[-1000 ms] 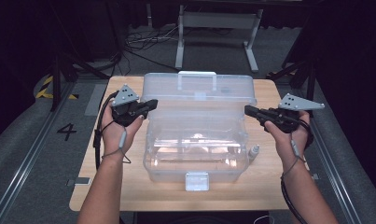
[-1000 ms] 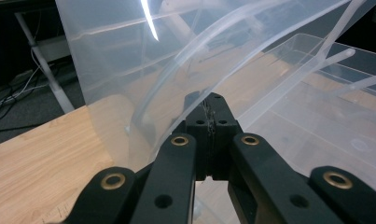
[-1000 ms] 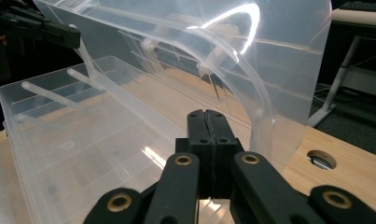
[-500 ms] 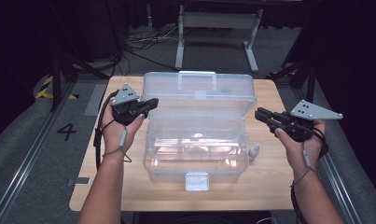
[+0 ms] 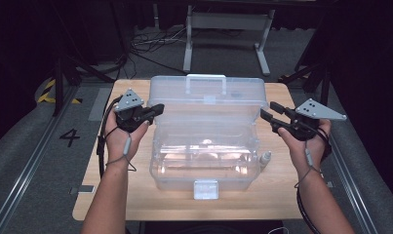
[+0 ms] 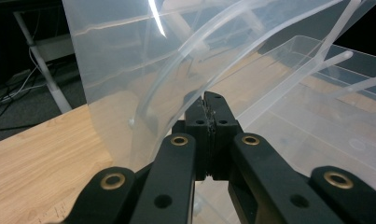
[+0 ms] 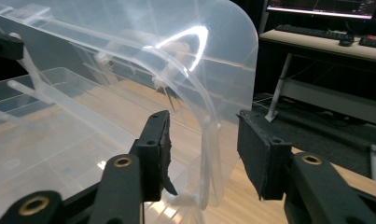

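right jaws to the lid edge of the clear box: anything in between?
Nothing visible. In the right gripper view the right gripper has just been opening its jaws, and the side edge of the lid of the clear box stands in the gap, neither pad pressing it. The left gripper is shut at the lid's other side.

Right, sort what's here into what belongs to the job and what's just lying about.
In the job:
- clear plastic box
- its raised lid
- left gripper, shut on the lid's edge
- right gripper, jaws just opened, lid's edge between them untouched

Lying about:
- small white bottle beside the box
- wooden table
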The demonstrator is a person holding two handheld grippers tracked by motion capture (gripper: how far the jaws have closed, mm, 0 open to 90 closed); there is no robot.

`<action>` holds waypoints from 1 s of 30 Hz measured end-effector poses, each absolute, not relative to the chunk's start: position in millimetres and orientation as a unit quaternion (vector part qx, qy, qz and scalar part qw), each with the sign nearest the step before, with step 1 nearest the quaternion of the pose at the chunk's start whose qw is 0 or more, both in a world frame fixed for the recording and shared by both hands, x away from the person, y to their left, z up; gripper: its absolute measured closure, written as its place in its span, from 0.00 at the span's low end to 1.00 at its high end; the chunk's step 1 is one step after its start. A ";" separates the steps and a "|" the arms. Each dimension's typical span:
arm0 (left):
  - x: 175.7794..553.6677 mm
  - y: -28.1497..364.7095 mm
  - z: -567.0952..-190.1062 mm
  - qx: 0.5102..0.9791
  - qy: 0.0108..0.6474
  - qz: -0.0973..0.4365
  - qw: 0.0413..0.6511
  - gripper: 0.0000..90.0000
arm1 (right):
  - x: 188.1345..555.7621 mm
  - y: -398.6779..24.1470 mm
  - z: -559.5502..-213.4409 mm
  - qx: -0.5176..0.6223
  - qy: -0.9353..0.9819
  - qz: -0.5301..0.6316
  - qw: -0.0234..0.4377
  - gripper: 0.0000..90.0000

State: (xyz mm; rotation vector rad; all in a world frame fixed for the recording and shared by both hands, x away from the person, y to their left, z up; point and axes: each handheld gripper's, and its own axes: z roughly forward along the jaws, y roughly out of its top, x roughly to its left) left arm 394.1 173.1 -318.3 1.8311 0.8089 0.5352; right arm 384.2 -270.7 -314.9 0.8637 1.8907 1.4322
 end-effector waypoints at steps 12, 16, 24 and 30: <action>392.5 173.1 -318.5 0.761 0.336 0.221 0.509 0.99 | 399.1 -249.4 -312.4 0.333 0.697 0.539 0.337 0.55; 392.1 172.3 -318.8 0.763 0.335 0.220 0.507 0.99 | 399.9 -248.7 -312.0 0.337 0.694 0.535 0.346 0.61; 389.4 171.3 -319.1 0.768 0.332 0.216 0.504 0.98 | 396.6 -249.1 -310.3 0.334 0.696 0.516 0.372 0.72; 382.9 174.6 -319.5 0.772 0.327 0.203 0.505 0.96 | 396.0 -246.2 -312.2 0.326 0.693 0.500 0.405 0.77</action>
